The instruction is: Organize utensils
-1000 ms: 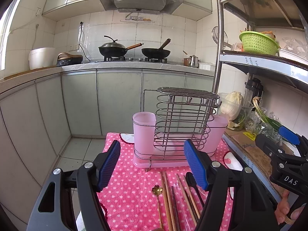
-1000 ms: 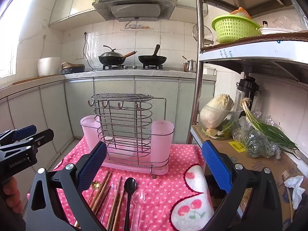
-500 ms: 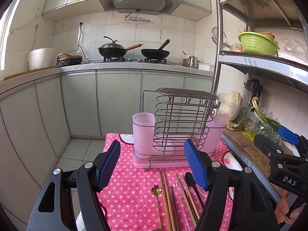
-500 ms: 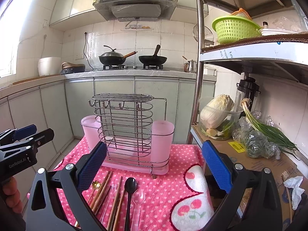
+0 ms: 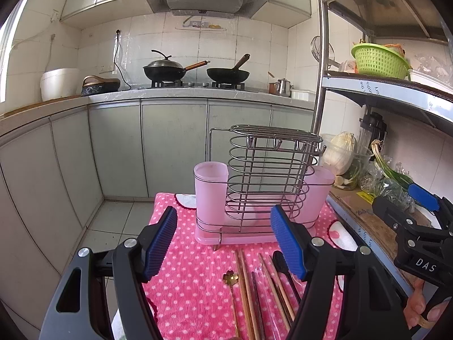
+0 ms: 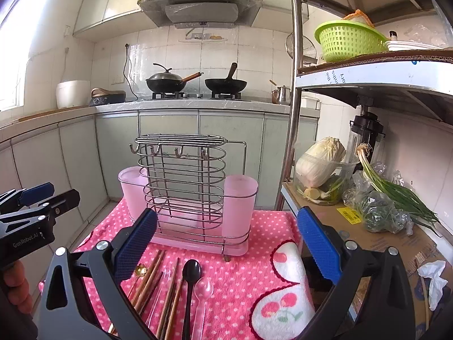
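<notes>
A wire utensil rack (image 5: pixel 266 181) (image 6: pixel 184 187) with two pink plastic cups stands on a pink polka-dot cloth (image 5: pixel 198 283) (image 6: pixel 240 277). In front of it lie wooden chopsticks (image 5: pixel 245 286) (image 6: pixel 150 277), a gold spoon (image 5: pixel 230 279) (image 6: pixel 140 270), a black spoon (image 6: pixel 190 276) (image 5: pixel 279 259) and a clear spoon (image 6: pixel 204 290). My left gripper (image 5: pixel 223 243) is open and empty above the utensils. My right gripper (image 6: pixel 226 243) is open and empty, above the cloth's right side.
A metal shelf (image 6: pixel 368 76) stands at the right with a green basket (image 6: pixel 348 41), cabbage in a bowl (image 6: pixel 320 167), green onions (image 6: pixel 396 195) and a blender (image 6: pixel 365 133). Grey cabinets and a stove with two woks (image 5: pixel 198 70) are behind. Tiled floor lies left of the cloth.
Both grippers stay open and nearly still. The left wrist view has shifted very slightly; the utensils have not moved.
</notes>
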{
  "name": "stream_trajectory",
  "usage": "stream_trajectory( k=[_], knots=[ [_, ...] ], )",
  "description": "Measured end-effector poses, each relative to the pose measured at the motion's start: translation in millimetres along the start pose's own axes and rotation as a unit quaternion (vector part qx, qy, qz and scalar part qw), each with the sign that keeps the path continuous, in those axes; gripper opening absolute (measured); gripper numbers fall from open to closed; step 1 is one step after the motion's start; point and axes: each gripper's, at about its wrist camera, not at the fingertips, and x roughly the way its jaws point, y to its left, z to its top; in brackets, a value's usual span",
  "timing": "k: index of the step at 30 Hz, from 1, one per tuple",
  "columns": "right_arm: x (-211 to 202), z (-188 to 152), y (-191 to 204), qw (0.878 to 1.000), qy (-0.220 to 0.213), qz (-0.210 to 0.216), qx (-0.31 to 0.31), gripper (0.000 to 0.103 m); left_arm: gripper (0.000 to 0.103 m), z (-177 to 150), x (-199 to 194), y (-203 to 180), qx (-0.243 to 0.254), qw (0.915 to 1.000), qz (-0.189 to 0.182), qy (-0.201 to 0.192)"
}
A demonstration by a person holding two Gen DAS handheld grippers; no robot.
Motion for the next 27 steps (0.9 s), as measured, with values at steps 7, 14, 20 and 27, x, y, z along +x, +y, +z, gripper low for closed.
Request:
stream_trajectory(
  k=[7, 14, 20, 27],
  knots=[
    [38.2, -15.3, -2.6, 0.994, 0.099, 0.035, 0.009, 0.1, 0.068, -8.5, 33.4, 9.2, -0.009, 0.9956, -0.025, 0.09],
    [97.7, -49.9, -12.4, 0.961, 0.246, 0.094, 0.079, 0.059, 0.051, -38.4, 98.6, 31.6, -0.069, 0.9623, -0.077, 0.251],
    [135.2, -75.7, -28.3, 0.922, 0.332, 0.125, 0.155, 0.048, 0.033, -63.8, 142.9, 39.4, -0.097, 0.9314, -0.09, 0.339],
    [153.0, -93.4, -45.2, 0.89, 0.377, 0.144, 0.21, 0.048, 0.02, -78.9, 179.0, 28.8, -0.084, 0.9062, -0.09, 0.404]
  ],
)
